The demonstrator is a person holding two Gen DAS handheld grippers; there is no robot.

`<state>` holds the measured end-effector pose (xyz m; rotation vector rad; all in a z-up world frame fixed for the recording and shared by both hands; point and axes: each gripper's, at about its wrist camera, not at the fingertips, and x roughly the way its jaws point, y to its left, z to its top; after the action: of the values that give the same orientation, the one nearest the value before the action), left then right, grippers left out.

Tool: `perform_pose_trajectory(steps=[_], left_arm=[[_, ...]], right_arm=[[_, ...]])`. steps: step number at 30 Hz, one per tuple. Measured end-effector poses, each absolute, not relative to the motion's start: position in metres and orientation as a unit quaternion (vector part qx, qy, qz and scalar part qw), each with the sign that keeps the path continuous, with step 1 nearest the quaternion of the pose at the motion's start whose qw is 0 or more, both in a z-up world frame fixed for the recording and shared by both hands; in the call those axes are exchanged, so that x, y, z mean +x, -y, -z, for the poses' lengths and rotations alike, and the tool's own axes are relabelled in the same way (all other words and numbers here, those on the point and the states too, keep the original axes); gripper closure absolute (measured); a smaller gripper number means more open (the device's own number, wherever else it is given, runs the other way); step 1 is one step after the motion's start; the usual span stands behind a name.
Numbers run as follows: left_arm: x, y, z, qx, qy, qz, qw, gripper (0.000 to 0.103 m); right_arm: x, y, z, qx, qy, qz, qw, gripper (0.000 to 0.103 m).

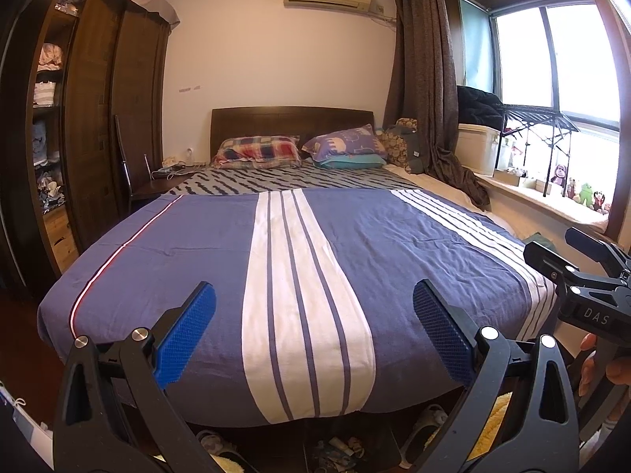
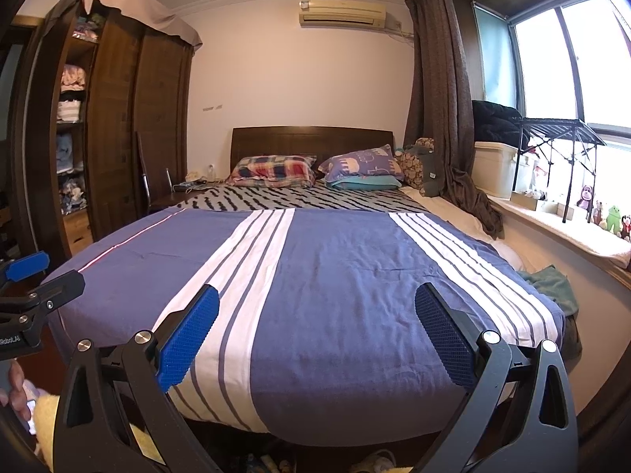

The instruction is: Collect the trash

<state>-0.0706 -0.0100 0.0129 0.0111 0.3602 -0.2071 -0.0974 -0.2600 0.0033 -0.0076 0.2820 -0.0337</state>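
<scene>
Wardrobe (image 1: 90,118) shelves are standing open at the far left, folded clothes sitting on them, with a chair (image 1: 126,165) leaning just beside. Moving rightward, the left gripper (image 1: 314,307) is hovering over the foot of the bed (image 1: 197,244), its blue-padded jaws standing wide apart with nothing between them. A plaid pillow (image 1: 256,151) and a purple pillow (image 1: 347,142) are lying against the headboard. Under the bed's foot, small scraps of litter (image 1: 335,449) are lying on the floor between slippers (image 1: 426,421), though what they are is too blurred to tell. Further right, the right gripper (image 2: 317,309) is likewise hovering above the blue striped cover, jaws spread and holding nothing. A curtain (image 2: 437,90) is hanging beside the window sill (image 2: 552,224), where plush toys (image 2: 611,215) are sitting.
</scene>
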Motion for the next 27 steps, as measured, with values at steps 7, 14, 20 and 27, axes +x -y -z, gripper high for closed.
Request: perform_pose_trajectory(steps=[7,14,20,27], left_arm=[[-0.071,0.0112,-0.0136,0.005,-0.18,0.105,0.978,0.008],[-0.0714,0.0112,-0.0142,0.002,-0.18,0.103,0.978,0.008],[-0.0704,0.0128,-0.0133,0.0,-0.182,0.103,0.978,0.008],[-0.0702,0.0122,-0.0134,-0.002,-0.182,0.103,0.978,0.008]], right_arm=[[-0.0943,0.2604,-0.003,-0.002,-0.143,0.013,0.99,0.003],[-0.0905,0.2589,-0.0018,-0.001,-0.147,0.011,0.989,0.003],[-0.089,0.2592,-0.0005,0.0,-0.149,0.011,0.989,0.003],[-0.0899,0.2582,0.0004,0.001,-0.15,0.004,0.989,0.003]])
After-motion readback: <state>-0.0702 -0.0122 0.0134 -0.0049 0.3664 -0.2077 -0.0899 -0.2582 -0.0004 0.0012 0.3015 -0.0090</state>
